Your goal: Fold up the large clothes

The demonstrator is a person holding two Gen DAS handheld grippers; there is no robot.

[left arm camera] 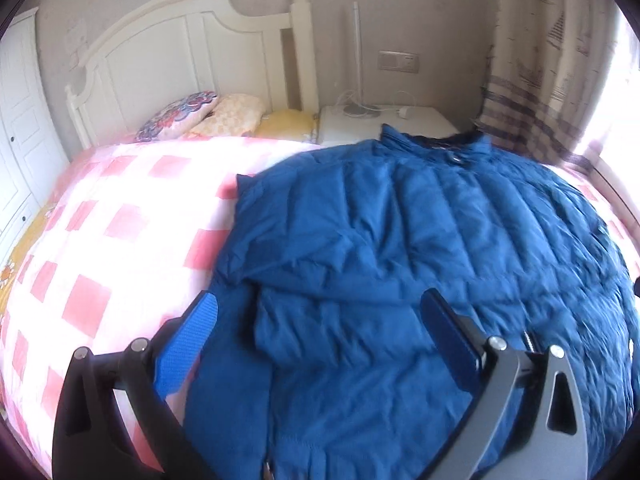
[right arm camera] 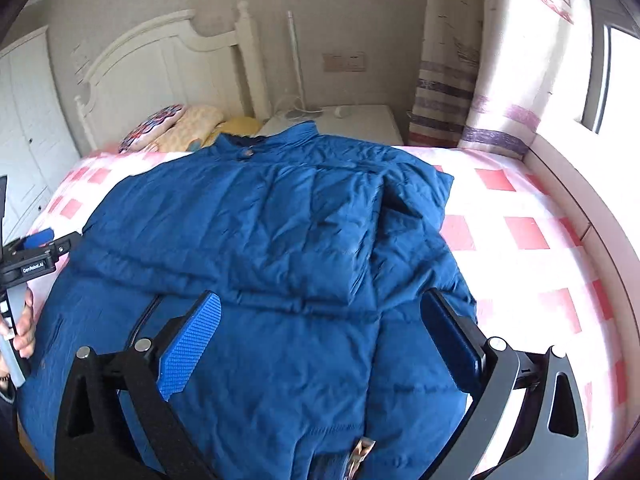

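A blue quilted puffer jacket [left arm camera: 400, 240] lies front-up on the pink checked bed, collar toward the headboard, both sleeves folded in over the body. It also shows in the right wrist view [right arm camera: 260, 240]. My left gripper [left arm camera: 320, 308] is open and empty above the jacket's lower left part. My right gripper [right arm camera: 320, 308] is open and empty above its lower right part. The left gripper also shows at the left edge of the right wrist view [right arm camera: 40, 246], held in a hand.
The pink and white checked bedspread [left arm camera: 100, 240] spreads around the jacket. Pillows [left arm camera: 180, 114] lie by the white headboard [left arm camera: 180, 48]. A white nightstand [left arm camera: 384, 120] with a lamp stands behind. Curtains [right arm camera: 480, 80] hang at the right, a wardrobe [right arm camera: 24, 140] at the left.
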